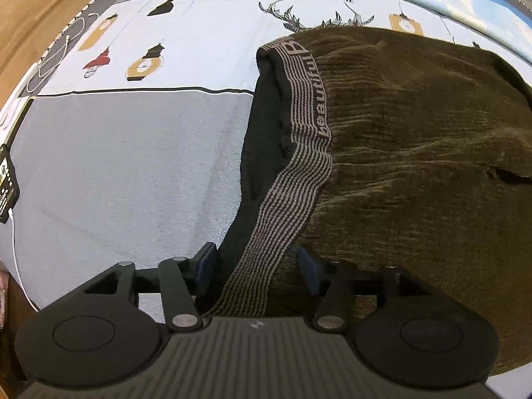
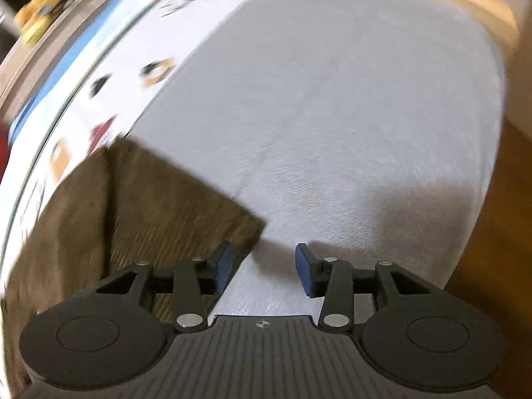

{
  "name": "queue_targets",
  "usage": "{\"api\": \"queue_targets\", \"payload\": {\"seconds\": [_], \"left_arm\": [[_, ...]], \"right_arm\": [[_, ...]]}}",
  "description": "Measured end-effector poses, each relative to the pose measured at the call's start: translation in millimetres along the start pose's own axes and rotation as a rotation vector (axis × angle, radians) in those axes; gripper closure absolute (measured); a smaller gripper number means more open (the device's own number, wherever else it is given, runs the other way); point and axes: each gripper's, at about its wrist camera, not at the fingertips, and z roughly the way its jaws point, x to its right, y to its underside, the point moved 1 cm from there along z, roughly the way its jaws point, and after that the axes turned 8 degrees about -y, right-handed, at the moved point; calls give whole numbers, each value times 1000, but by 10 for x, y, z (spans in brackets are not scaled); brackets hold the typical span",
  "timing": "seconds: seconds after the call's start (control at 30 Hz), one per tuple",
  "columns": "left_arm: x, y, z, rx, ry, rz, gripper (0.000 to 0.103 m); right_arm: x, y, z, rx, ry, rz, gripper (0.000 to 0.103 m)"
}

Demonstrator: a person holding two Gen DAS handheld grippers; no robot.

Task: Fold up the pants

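Pants (image 1: 415, 166) waistband betw. open left fingers (image 1: 206, 266)

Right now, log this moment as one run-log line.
task: fold pants | left gripper: open, waistband between pads | right gripper: open, empty, beside pants | surface: bedsheet

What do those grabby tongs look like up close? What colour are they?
Both are alike. The left tongs and right tongs have black link arms with round silver pins, ending in blue pads. Behind them sits a dark ribbed body with a big round black disc on each side and a small round target mark in the middle. No sleeve or cable shows on them.
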Motion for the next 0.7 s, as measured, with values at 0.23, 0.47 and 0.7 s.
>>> {"api": "queue_targets", "payload": {"seconds": [0.23, 0.47, 0.7], "left_arm": [[2, 21, 43, -3, 3, -5, 42], [32, 44, 48, 23, -47, 63, 87], [77, 184, -104, 33, 44, 159, 102]], "right_arm": [[-214, -40, 172, 9, 2, -110, 68], [-302, 233, -117, 151, 37, -104, 88], [161, 370, -456, 198, 188, 59, 88]]}}
